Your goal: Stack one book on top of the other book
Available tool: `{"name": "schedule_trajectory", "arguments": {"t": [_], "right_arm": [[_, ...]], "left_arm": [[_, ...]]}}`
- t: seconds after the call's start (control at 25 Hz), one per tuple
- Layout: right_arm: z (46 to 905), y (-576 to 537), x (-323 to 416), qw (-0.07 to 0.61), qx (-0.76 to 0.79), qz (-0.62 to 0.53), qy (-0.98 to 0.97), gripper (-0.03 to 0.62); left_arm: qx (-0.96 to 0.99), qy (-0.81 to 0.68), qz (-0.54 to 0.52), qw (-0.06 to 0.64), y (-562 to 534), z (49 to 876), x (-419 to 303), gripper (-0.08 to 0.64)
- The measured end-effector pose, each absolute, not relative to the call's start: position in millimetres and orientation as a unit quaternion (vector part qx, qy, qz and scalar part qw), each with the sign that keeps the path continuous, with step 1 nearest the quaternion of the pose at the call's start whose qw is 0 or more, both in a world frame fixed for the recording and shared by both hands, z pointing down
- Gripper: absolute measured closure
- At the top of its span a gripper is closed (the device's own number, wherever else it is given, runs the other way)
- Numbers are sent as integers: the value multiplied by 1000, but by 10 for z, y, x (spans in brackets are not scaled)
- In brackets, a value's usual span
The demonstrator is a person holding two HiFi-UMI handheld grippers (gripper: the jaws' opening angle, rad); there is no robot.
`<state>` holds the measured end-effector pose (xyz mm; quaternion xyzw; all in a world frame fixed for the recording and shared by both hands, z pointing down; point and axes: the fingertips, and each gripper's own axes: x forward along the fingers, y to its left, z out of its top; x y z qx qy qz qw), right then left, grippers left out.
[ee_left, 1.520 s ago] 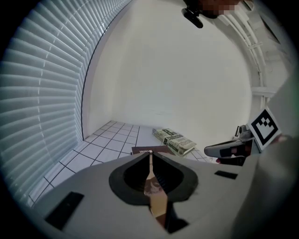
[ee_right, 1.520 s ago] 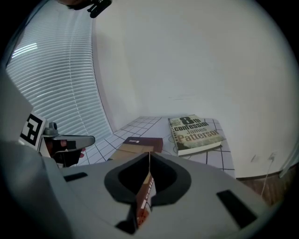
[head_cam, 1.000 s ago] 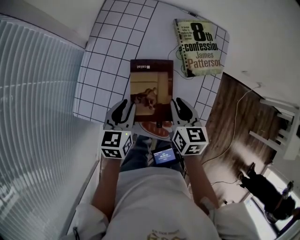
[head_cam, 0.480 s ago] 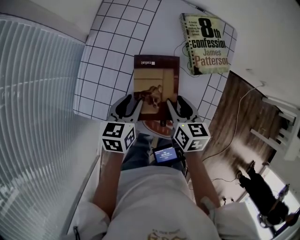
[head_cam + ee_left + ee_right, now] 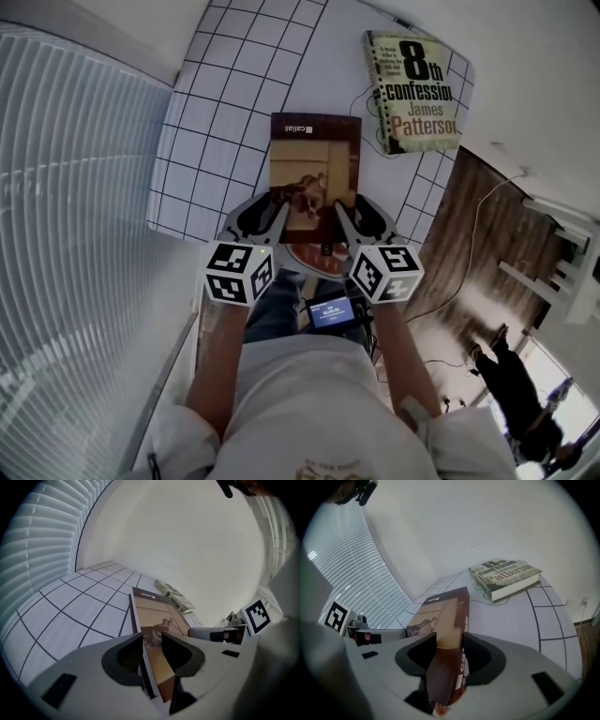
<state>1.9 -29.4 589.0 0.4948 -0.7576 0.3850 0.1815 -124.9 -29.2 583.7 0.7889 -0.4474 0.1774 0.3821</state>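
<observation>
A brown book [image 5: 314, 164] with a tan photo cover lies flat on the gridded white table [image 5: 216, 112], its near end at the table's front edge. My left gripper [image 5: 267, 214] straddles the book's near left corner. Its jaws are closing, and a sliver of cover [image 5: 154, 609] still shows between them. My right gripper [image 5: 356, 217] straddles the near right corner over the spine [image 5: 461, 620]. Its jaws are opening, with the book between them. The second book, a thick paperback [image 5: 417, 89], lies at the far right corner, apart from the first [image 5: 506, 576].
A thin cable [image 5: 367, 117] loops on the table beside the paperback. White blinds [image 5: 75, 206] fill the left. The table's right edge drops to a wooden floor [image 5: 459, 234]. A small lit screen [image 5: 330, 312] sits at my waist.
Both grippers' fingers stood beside the brown book's near corners. They have moved in over those corners with the jaws wider. The book has stayed on the table.
</observation>
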Motion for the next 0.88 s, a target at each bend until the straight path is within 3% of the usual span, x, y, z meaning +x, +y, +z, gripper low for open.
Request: {"name": "schedule_trajectory", "arguments": {"t": [0.88], "right_arm": [[5139,-511,-2,144,509,342,-777,408]], "left_arm": [[804,-469,140,337,-501,5086,-1268,426]]}}
